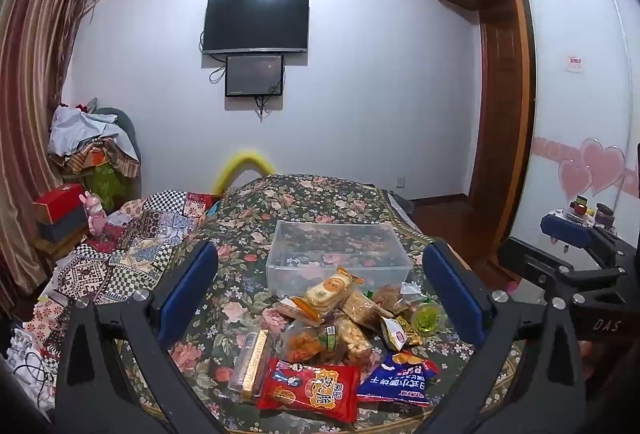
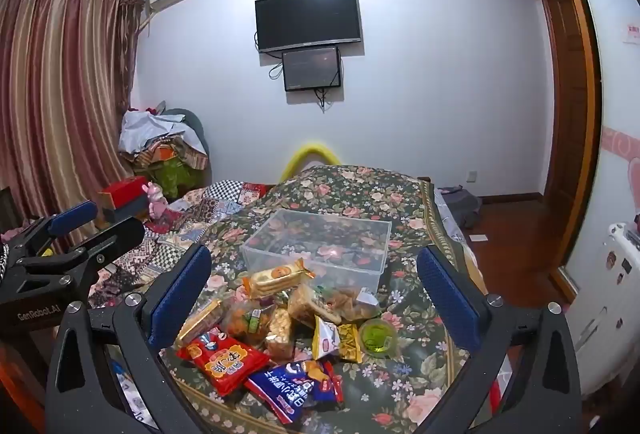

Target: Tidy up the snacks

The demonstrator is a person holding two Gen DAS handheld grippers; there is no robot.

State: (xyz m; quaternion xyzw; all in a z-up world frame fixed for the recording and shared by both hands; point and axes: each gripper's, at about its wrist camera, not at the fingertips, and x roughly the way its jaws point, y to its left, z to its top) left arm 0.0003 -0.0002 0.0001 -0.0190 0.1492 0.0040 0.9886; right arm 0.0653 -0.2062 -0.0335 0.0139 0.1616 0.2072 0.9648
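A pile of snack packets lies on a floral-covered surface (image 1: 320, 194) in front of an empty clear plastic box (image 1: 338, 256), also in the right wrist view (image 2: 320, 246). The pile holds a red packet (image 1: 310, 388) (image 2: 222, 356), a blue packet (image 1: 400, 380) (image 2: 296, 390), a green jelly cup (image 1: 428, 318) (image 2: 377, 338), an orange cracker pack (image 1: 328, 290) (image 2: 276, 276) and several others. My left gripper (image 1: 320, 298) is open and empty, held above the pile. My right gripper (image 2: 316, 294) is open and empty too, beside it on the right (image 1: 576, 258).
A patchwork quilt (image 1: 132, 246) lies to the left. A red box (image 1: 60, 206) and a pink toy (image 1: 94, 212) sit by the curtain (image 1: 28, 114). A wardrobe (image 1: 500, 94) and wooden floor (image 2: 512, 234) are on the right. A TV (image 1: 256, 24) hangs on the far wall.
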